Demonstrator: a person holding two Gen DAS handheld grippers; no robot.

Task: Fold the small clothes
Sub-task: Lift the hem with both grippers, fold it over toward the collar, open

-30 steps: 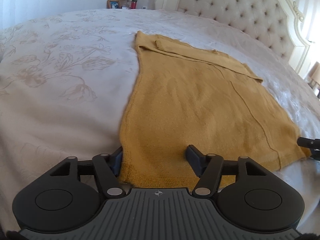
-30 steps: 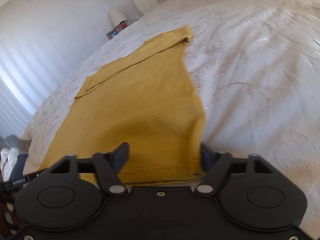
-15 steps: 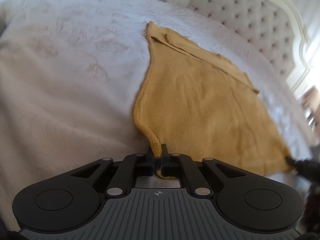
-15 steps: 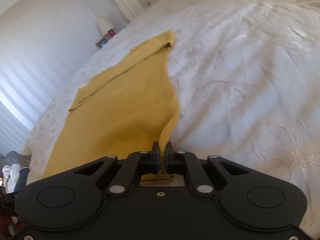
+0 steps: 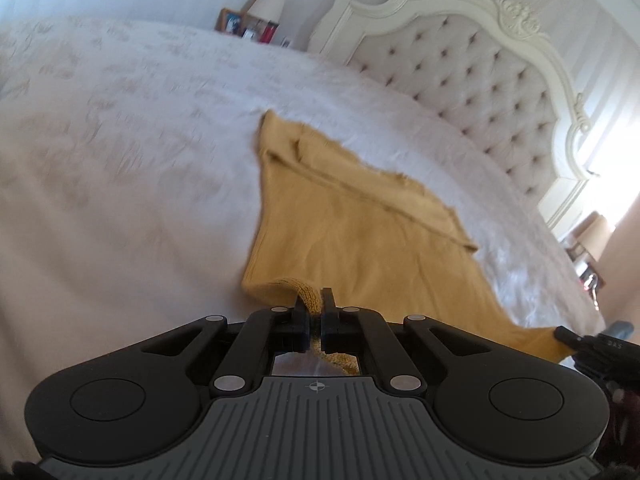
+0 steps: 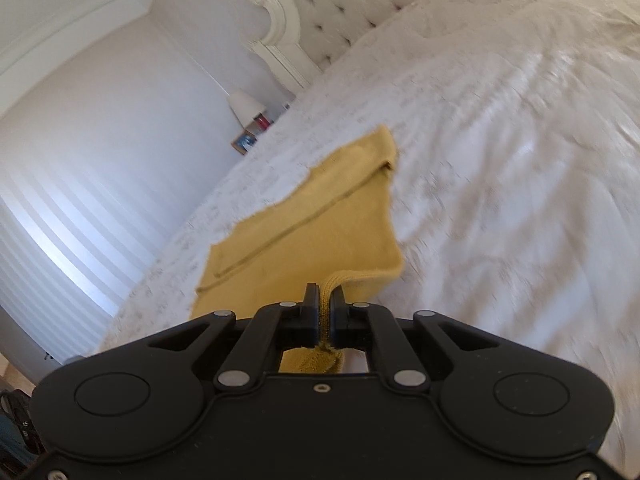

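Garment: a mustard-yellow knit top (image 5: 360,240) lies on the white bedspread (image 5: 120,160), its far end flat and pointing toward the tufted headboard (image 5: 472,80), its near hem raised off the bed.
Left gripper (image 5: 315,308): fingers pressed together on the near-left hem corner; a ribbed fold of knit stands up between them and a tuft hangs out behind the grip.
Right gripper (image 6: 325,300): fingers pinching the near-right hem corner in the same way, with a bunched bit of hem showing below the tips; in the left wrist view its black tip sits at the garment's far-right corner.
Step in hand: judged from both hem corners being held and lifted, this is the carry of the hem toward the headboard end to fold the top in half.
Doing it well: keep the two corners level and the same distance apart so the hem stays taut and straight; carry them low over the cloth toward the headboard, so the fold line falls square across the body; lay the hem edge on the shoulder edge nearest the headboard before letting go.
Risk: the knit looks soft and stretchy, so a sideways pull would likely skew the fold or drag the end by the headboard across the bedspread.
Garment relative to fingers: the held hem is between the fingertips of each gripper; the rest of the cloth runs away from them toward the headboard, touching the bed.
Blur: both views are smeared, so fine creases cannot be told.
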